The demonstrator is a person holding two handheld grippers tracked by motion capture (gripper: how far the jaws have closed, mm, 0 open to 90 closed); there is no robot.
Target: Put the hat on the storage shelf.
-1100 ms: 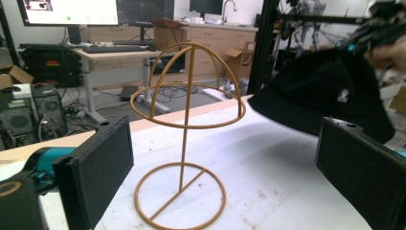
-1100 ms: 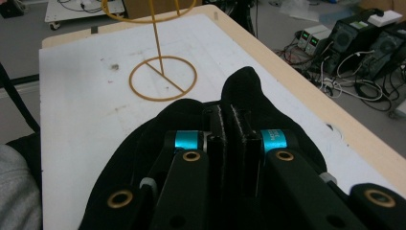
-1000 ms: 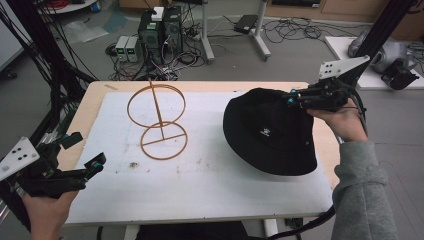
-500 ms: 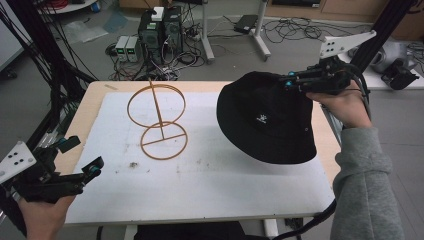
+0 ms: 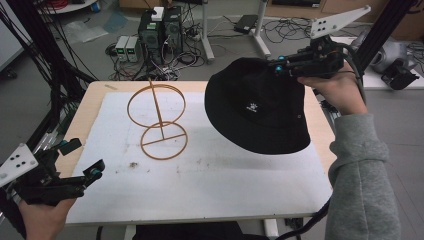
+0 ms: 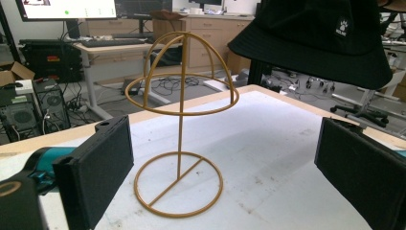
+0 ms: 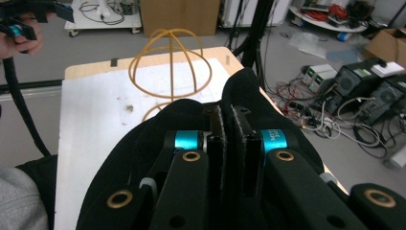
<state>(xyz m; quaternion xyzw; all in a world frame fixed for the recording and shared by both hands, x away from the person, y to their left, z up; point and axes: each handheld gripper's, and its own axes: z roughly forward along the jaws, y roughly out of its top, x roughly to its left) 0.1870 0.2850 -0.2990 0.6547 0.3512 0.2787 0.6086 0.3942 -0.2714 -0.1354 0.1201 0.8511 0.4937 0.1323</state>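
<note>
1. Pickup done: black bucket hat (image 5: 260,107) pinched at its brim by right gripper (image 5: 285,65), jaws clamped shut on the fabric, hat lifted clear of the tabletop (image 5: 210,185).
2. Placement left: golden wire hat stand (image 5: 159,122) bare, nothing on its dome yet.
3. Hat hanging below and ahead of right gripper, crown drooping away from the jaws; stand farther ahead, beyond the hat, well apart.
4. Left gripper (image 5: 82,160) open and empty, jaws spread wide, stand (image 6: 181,124) straight ahead between them yet untouched, hat (image 6: 318,40) up and to its right.
</note>
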